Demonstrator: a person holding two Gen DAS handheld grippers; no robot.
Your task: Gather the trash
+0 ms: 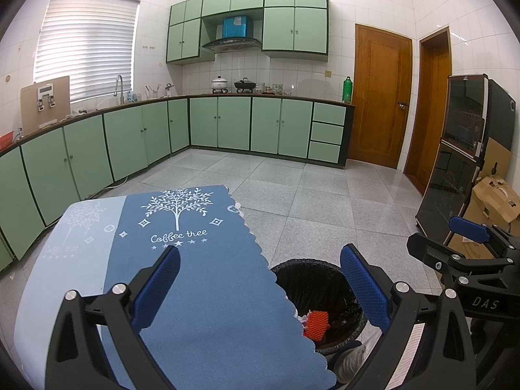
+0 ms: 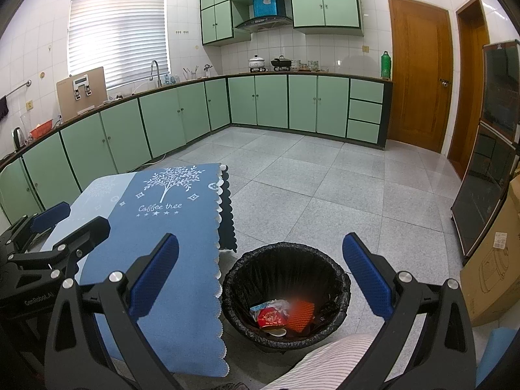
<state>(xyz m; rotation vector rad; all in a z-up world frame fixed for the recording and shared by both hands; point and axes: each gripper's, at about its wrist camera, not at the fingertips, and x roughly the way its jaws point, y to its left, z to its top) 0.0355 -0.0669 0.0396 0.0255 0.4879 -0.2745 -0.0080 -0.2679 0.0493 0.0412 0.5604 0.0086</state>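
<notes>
A kitchen with green cupboards (image 1: 221, 122), white wall tiles and a grey tiled floor (image 1: 308, 195) is seen in both views.

In the left wrist view, a table with a blue cloth (image 1: 201, 276) is seen low in the middle. The left gripper (image 1: 260, 287) is held wide apart above the cloth edge, and nothing is held in it. A black bin (image 1: 320, 271) is seen just beside the table, partly hidden by the cloth. Only an orange piece (image 1: 316, 324) of the trash is shown here. The right gripper (image 1: 461, 237) is seen at the right side, but it cannot be told from here if it is spread or closed.

In the right wrist view, the bin (image 2: 286, 260) is seen whole, on the floor next to the cloth (image 2: 169, 237). More trash is shown inside: a red cup (image 2: 270, 318), some white paper (image 2: 280, 305) and the orange piece (image 2: 302, 316). The right gripper (image 2: 260, 276) is spread wide over the bin and is empty. The left gripper (image 2: 65, 224) is seen at the left side. A striped sleeve (image 2: 325, 357) is seen at the bottom.

No trash is seen on the cloth. So the picking up is likely done, or nearly done. If more trash is left, it must first be looked for outside these views, and then be gripped and dropped in the bin.
</notes>
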